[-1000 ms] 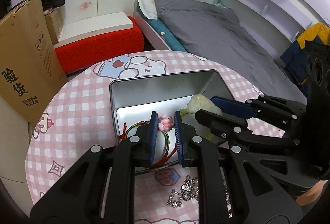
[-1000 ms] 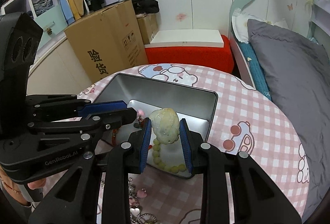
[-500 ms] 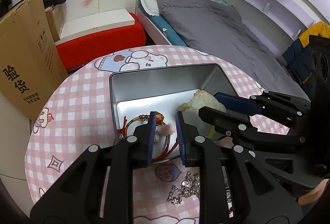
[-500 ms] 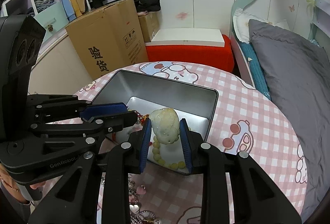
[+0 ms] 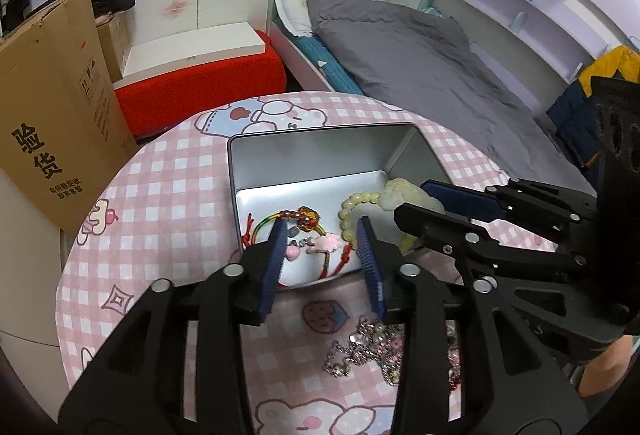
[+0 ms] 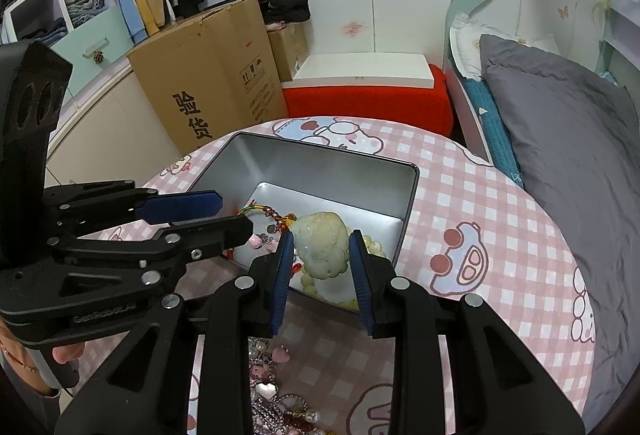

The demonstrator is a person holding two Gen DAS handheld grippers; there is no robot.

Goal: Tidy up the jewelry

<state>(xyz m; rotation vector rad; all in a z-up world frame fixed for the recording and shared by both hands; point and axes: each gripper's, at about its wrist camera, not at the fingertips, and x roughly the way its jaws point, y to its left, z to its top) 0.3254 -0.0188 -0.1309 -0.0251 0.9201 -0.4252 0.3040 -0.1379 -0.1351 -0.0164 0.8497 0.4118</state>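
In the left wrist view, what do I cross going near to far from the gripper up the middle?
Left gripper → silver chain pile on the table → red cord bracelet in the tin → tin's far wall → red bench.

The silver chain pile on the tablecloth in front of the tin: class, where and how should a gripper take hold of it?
Grip the silver chain pile at its bunched middle, coming straight down from above. It lies flat and loose on the tablecloth, so no side offers an edge; pinching the thickest tangle probably lifts the most links together.
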